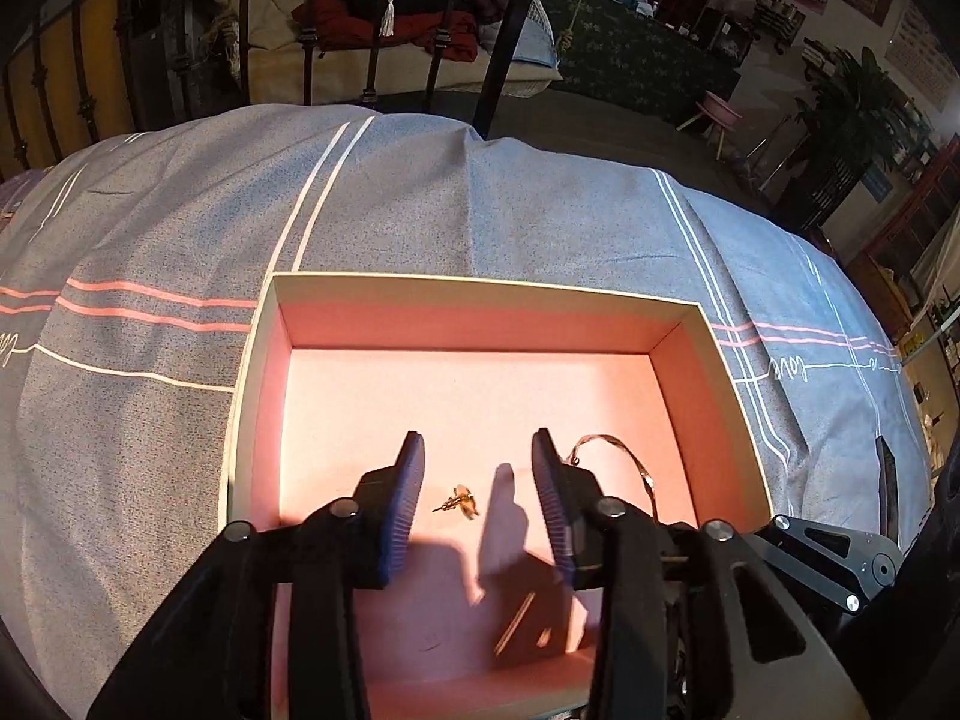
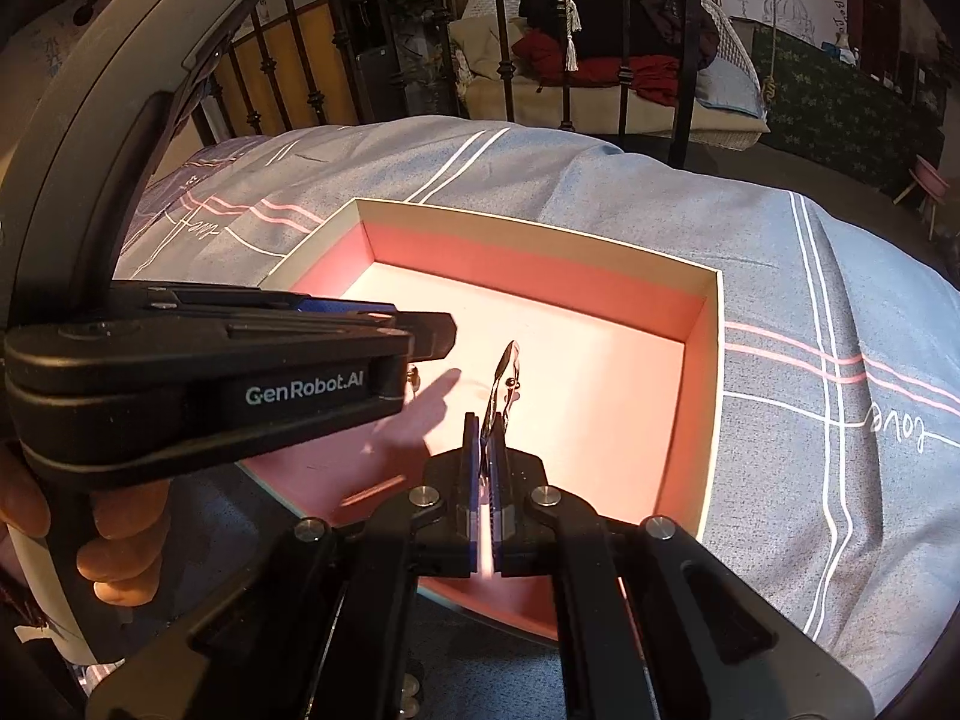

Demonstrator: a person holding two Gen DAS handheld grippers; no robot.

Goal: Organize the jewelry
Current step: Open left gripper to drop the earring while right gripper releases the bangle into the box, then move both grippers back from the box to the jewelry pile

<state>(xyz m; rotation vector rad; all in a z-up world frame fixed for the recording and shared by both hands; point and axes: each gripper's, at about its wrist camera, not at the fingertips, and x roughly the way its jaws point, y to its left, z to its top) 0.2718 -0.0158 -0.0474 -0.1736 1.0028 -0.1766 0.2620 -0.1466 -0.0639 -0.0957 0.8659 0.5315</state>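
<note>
A shallow box (image 1: 480,288) with a pink inside lies on the bed; it also shows in the right wrist view (image 2: 714,360). My left gripper (image 1: 477,450) is open over the box floor. A small gold earring (image 1: 459,503) lies on the floor between its fingers, apart from both. My right gripper (image 2: 487,429) is shut on a thin silver bangle (image 2: 504,378) and holds it above the box floor. The bangle (image 1: 624,456) also shows as a loop in the left wrist view, just right of the left gripper's right finger. The left gripper's body (image 2: 240,372) fills the left of the right wrist view.
The box sits on a grey-blue bedspread (image 1: 480,198) with white and pink stripes. A black iron bed rail (image 1: 372,30) stands behind it. Beyond are a bench with piled clothes (image 1: 396,12) and a room with furniture. A hand (image 2: 120,546) holds the left gripper's handle.
</note>
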